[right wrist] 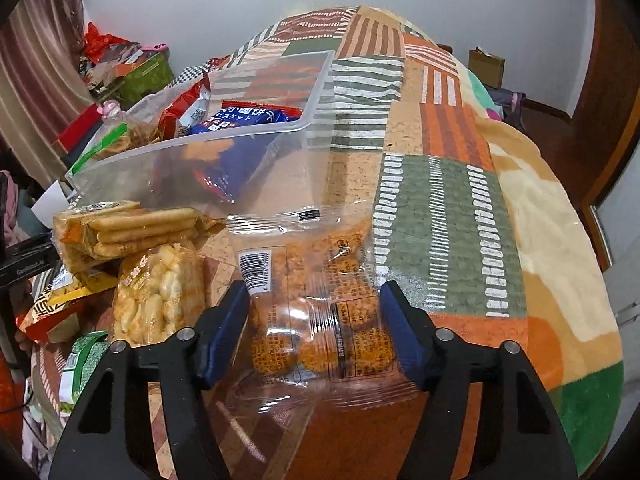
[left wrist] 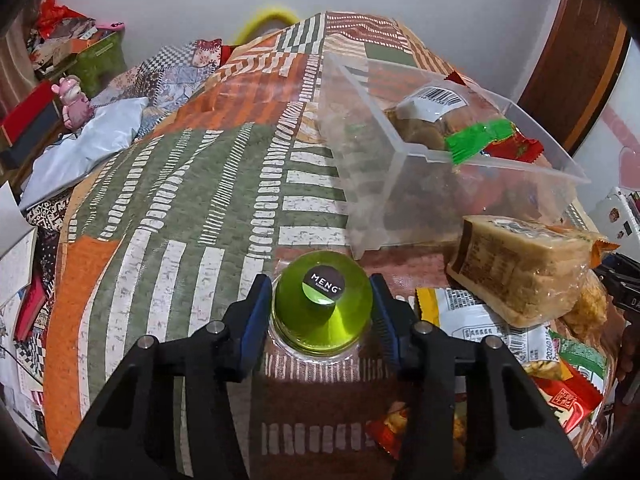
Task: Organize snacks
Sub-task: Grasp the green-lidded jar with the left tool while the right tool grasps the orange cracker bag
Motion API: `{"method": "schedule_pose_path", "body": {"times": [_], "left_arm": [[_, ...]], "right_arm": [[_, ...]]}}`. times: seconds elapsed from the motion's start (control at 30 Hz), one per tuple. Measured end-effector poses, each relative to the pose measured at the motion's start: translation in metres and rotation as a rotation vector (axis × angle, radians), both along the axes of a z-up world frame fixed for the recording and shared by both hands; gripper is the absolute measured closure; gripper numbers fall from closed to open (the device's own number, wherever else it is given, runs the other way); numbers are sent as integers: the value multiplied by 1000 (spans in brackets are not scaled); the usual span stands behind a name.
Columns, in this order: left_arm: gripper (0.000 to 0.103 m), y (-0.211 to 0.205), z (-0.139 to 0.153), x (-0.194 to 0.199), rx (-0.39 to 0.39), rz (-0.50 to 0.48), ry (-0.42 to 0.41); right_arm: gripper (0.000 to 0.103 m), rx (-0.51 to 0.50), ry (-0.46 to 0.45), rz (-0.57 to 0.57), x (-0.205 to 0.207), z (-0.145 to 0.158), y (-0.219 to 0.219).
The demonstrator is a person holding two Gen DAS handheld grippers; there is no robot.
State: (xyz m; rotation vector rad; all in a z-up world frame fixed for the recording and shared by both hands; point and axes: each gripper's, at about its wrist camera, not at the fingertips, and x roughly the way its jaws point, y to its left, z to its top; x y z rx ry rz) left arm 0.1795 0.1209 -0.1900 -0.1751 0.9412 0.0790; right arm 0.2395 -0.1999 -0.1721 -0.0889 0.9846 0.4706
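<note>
Left claw (left wrist: 322, 312) around green-lidded jar (left wrist: 322, 306), right claw (right wrist: 314, 330) around cracker bag (right wrist: 320, 320), both on patchwork bedspread (left wrist: 180, 184).

A pink figurine (left wrist: 74, 100) stands beside the patterned blanket (left wrist: 168, 184).

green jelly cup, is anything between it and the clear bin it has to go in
Nothing visible blocks it. The green jelly cup sits between the left gripper fingers, and bare quilt runs from it to the clear bin. The biscuit pack lies off to the right. The bin's near wall must be cleared.
</note>
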Motion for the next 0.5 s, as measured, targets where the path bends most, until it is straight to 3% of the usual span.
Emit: {"method": "schedule_pose_path", "body": {"times": [0.23, 0.5], "left_arm": [[55, -1, 6, -11, 21, 11, -14], [55, 2, 33, -24, 17, 29, -77]], "right_arm": [[45, 2, -20, -9, -5, 4, 0], [46, 20, -58, -21, -11, 18, -5]]}}
